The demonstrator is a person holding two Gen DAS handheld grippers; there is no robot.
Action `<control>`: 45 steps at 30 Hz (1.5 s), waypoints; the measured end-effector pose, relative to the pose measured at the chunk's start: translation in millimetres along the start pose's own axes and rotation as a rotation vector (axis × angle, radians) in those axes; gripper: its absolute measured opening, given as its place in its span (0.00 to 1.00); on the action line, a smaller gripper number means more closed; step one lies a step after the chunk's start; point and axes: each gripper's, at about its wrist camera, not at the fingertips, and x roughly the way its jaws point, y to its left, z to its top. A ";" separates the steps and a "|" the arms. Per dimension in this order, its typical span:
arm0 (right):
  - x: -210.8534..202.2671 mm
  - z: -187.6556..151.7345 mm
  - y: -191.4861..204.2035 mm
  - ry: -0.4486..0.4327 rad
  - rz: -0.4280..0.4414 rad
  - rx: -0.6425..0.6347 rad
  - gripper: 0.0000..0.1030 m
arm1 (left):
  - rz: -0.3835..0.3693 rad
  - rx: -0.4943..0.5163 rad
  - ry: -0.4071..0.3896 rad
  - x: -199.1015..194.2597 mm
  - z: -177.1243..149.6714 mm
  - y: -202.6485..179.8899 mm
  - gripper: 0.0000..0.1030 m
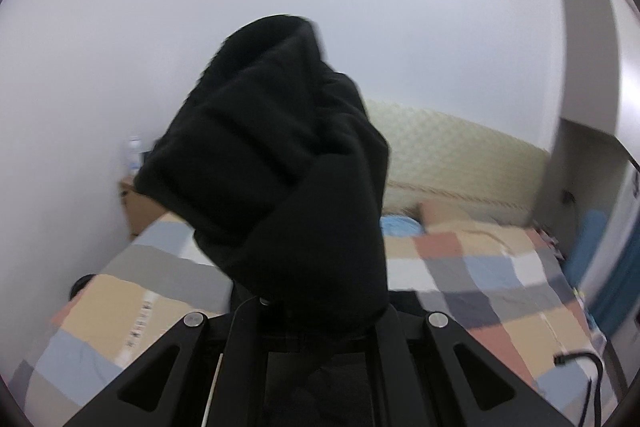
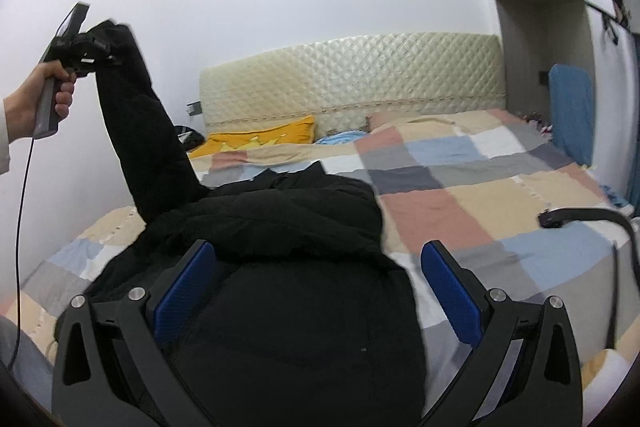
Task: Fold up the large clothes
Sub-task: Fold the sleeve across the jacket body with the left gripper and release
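I have a bed [image 2: 460,187] with a checked patchwork cover filling most of both views, its quilted headboard [image 2: 352,75] against the white wall, and the black jacket [image 2: 288,267] lies in a heap across the near-left part of that cover. Its sleeve [image 2: 148,131] rises steeply off the heap to my left gripper [image 2: 98,57], which is clamped on the cuff end; in the left wrist view the same sleeve [image 1: 280,179] bunches up right over the fingers and blocks most of what lies ahead. My right gripper [image 2: 316,291] hangs over the jacket's body with its blue pads [image 2: 450,299] wide apart and nothing between them. As I judge it, the step is laying this sleeve across the body, so I would carry the cuff over toward the right in a low arc, keep the fabric lightly taut so it lands flat, and use the right gripper to pin or pinch the shoulder so the heap does not drag along. The body itself looks rumpled and will likely need smoothing first. Farther off, a yellow pillow [image 2: 256,141] and a blue cloth [image 2: 340,138] sit near the headboard, well apart from the jacket. Closer, a black cable [image 2: 580,217] curves over the cover on the right, and could snag a wide swing.
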 end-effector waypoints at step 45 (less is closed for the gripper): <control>30.1 -16.5 -23.9 0.057 -0.248 0.065 1.00 | -0.195 0.391 0.271 151.2 -288.2 -257.0 0.30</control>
